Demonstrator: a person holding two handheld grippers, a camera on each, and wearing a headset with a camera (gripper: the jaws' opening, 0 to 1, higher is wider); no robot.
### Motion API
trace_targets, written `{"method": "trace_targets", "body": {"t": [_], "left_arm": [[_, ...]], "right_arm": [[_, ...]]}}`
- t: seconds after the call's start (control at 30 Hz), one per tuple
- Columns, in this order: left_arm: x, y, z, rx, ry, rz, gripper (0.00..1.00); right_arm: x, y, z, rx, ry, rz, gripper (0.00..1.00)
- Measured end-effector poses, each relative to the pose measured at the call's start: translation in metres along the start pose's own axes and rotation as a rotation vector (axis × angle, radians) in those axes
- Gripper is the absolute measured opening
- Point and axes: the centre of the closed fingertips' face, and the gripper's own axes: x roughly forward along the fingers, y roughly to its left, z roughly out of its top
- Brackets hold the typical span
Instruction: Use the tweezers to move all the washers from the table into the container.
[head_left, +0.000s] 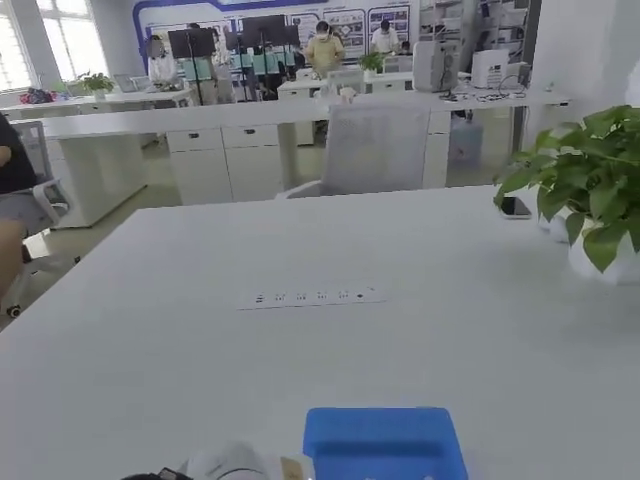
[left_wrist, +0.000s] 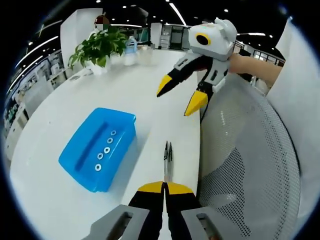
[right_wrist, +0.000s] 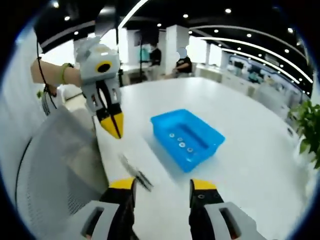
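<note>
Washers (left_wrist: 106, 150), five of them, lie in a loose row on the floor of the blue container (left_wrist: 120, 162). It sits on the white bench (left_wrist: 65, 115) at the left of the left gripper view. I can find no washer loose on the bench, so the moving looks finished, though something so small could escape notice at this sharpness.

Just right of the container, the tweezers (left_wrist: 168, 160) lie flat on the bench near its edge, tips pointing away. The right gripper view shows them resting on the surface, apart from both tools, so nothing grips them. That fits a tool set aside because its job is done, and kept within easy reach.

The left hand-held gripper (left_wrist: 165, 189) has its yellow tips pressed together with nothing between them. It is held up in the air over the handle end of the tweezers rather than touching them.

Further right and higher, the right hand-held gripper (left_wrist: 180, 94) hovers clear of the bench with its jaws spread and empty, pointing down toward the bench. With both tools off the work, this reads as a rest posture.

At the far right a mesh chair back (left_wrist: 250, 165) stands against the bench edge.
</note>
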Motion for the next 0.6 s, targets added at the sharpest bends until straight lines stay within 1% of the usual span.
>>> {"method": "trace_targets", "body": {"t": [0.03,0.07,0.1,0.13,0.17,0.23,0.3,0.43,0.5,0.6], "left_arm": [[0.001,0.0,-0.001,0.0,0.002,-0.001,0.0],[0.002,0.001,-0.002,-0.002,0.007,-0.003,0.0],[0.003,0.001,-0.004,-0.001,0.016,-0.005,0.0],[0.004,0.001,-0.006,-0.001,0.023,-0.005,0.0],[0.005,0.002,-0.007,-0.004,0.023,-0.004,0.0],[0.005,0.002,-0.007,-0.009,0.021,-0.003,0.0],[0.005,0.002,-0.008,-0.011,0.018,0.002,0.0],[0.003,0.002,-0.008,-0.025,0.005,0.012,0.0],[0.001,0.002,-0.006,-0.036,-0.016,0.023,0.0],[-0.003,0.003,-0.003,-0.054,-0.056,0.043,0.0]], "right_arm": [[-0.006,-0.009,0.003,-0.002,-0.028,-0.044,0.45],[-0.01,-0.014,0.005,0.009,-0.044,-0.069,0.45],[-0.016,-0.02,0.005,0.038,-0.057,-0.102,0.45],[-0.017,-0.022,0.004,0.044,-0.057,-0.111,0.44],[-0.022,-0.027,0.004,0.049,-0.066,-0.142,0.45],[-0.028,-0.031,0.005,0.064,-0.086,-0.17,0.45],[-0.032,-0.031,0.005,0.083,-0.108,-0.179,0.45],[-0.033,-0.03,0.003,0.092,-0.115,-0.186,0.45],[-0.03,-0.026,0.004,0.097,-0.126,-0.173,0.44],[-0.028,-0.023,0.01,0.127,-0.169,-0.166,0.44]]}}
